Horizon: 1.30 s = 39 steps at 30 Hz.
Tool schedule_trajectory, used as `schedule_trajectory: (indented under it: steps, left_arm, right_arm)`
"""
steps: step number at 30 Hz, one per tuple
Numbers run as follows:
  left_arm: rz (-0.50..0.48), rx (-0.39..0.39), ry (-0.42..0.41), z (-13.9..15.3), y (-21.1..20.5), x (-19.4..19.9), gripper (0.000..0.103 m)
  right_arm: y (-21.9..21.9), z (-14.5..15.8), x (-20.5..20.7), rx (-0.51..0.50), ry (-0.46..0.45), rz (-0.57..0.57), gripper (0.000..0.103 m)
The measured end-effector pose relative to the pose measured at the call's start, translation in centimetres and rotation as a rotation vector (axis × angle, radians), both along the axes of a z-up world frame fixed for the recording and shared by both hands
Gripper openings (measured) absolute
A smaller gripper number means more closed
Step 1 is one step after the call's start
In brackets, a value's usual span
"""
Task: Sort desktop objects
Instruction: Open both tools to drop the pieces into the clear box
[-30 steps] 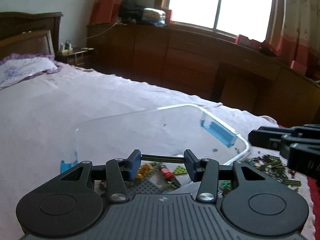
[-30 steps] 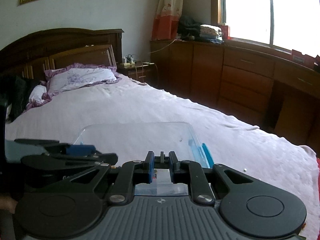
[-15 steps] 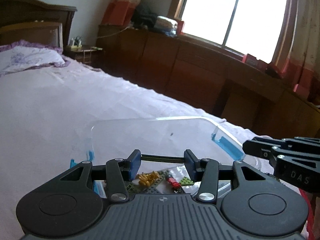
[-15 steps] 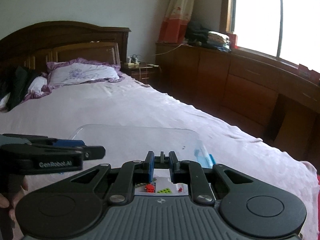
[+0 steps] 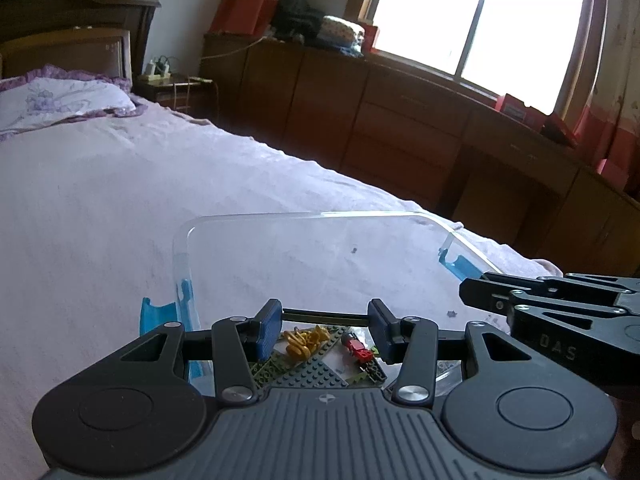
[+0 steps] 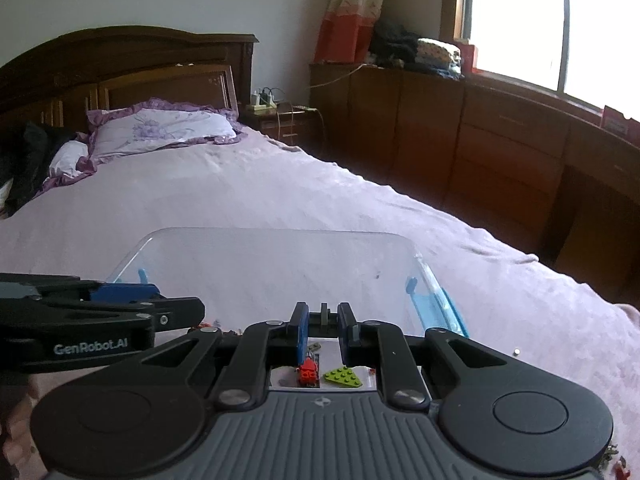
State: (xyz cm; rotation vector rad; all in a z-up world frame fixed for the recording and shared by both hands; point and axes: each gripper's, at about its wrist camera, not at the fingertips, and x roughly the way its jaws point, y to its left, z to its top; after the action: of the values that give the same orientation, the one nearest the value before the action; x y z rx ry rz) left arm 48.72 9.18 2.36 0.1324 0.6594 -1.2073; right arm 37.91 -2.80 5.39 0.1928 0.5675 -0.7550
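Observation:
A clear plastic box (image 5: pixel 304 216) with blue clips lies on the bed in front of both grippers; it also shows in the right wrist view (image 6: pixel 264 236). My left gripper (image 5: pixel 325 314) is shut on a long thin dark-olive brick bar (image 5: pixel 325 314) held crosswise over the box. Below it in the box lie a grey baseplate (image 5: pixel 308 374), yellow pieces (image 5: pixel 301 341) and a red piece (image 5: pixel 356 347). My right gripper (image 6: pixel 323 318) is shut on a small dark piece (image 6: pixel 323 314) above a red piece (image 6: pixel 308 370) and a lime wedge plate (image 6: pixel 342 376).
The box sits on a pale lilac bed sheet (image 5: pixel 100 208). A pillow (image 6: pixel 168 128) and wooden headboard (image 6: pixel 132 60) lie far back. Brown cabinets (image 5: pixel 400 128) run under the window on the right. Loose small pieces (image 6: pixel 612 460) lie on the bed at the right gripper's lower right.
Both grippers have tilted and shifted so the box now sits more centred ahead. Each keeps its hold; more of the box's contents show under the fingers.

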Motion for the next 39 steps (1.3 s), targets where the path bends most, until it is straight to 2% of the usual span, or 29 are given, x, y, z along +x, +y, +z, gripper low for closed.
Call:
schedule_trajectory:
  steps: [27, 39]
  left_arm:
    - [0.006, 0.017, 0.005, -0.6, -0.5, 0.3, 0.048]
    - [-0.004, 0.017, -0.002, -0.7, -0.5, 0.1, 0.054]
  right_arm:
    - [-0.1, -2.0, 2.8, 0.019, 0.061, 0.012, 0.016]
    - [0.0, -2.1, 2.9, 0.016, 0.068, 0.012, 0.022]
